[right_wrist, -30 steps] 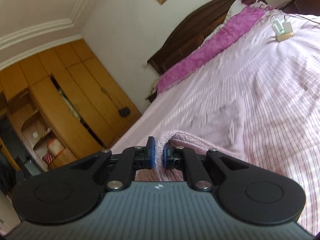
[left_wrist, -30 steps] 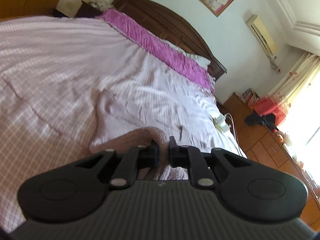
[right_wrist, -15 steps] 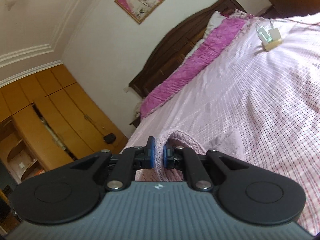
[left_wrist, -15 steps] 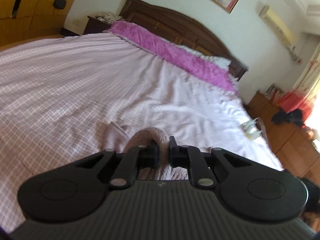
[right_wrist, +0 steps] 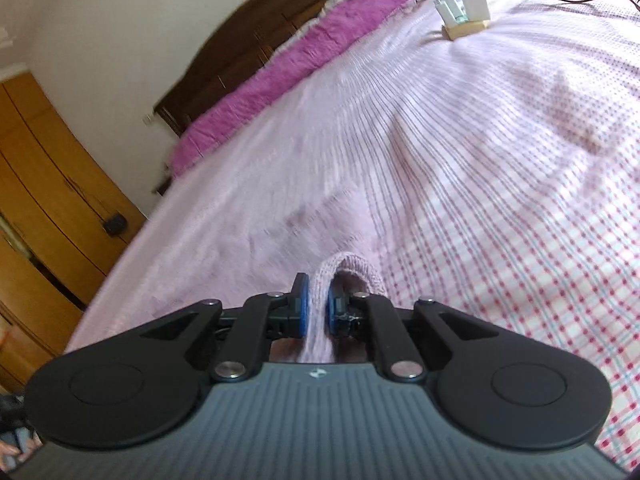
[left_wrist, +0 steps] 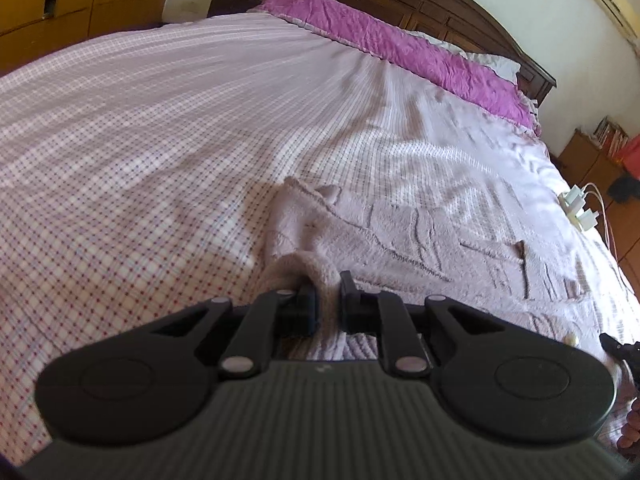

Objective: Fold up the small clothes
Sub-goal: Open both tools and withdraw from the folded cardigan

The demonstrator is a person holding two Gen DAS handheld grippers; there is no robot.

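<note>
Both grippers are clamped on the same fuzzy pink garment [left_wrist: 384,236], which lies spread on the checked bedspread [left_wrist: 132,168]. The left gripper [left_wrist: 329,300] pinches a bunched edge at the near left corner; the right gripper [right_wrist: 315,308] pinches a knit loop of it. White chargers [right_wrist: 464,10] sit further up the bed, near the purple pillow [left_wrist: 400,44].

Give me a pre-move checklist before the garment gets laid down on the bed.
1. Left claw pinching the pink knit garment: ok.
2. Right claw shut on the garment's ribbed edge: ok.
3. Garment's far part already lying on the checked bedspread: ok.
4. Chargers lie apart from the garment: ok.
5. Garment flat, without wrinkles: not ok, bunched near the left claw.
6. Both edges level with each other: cannot tell.
</note>
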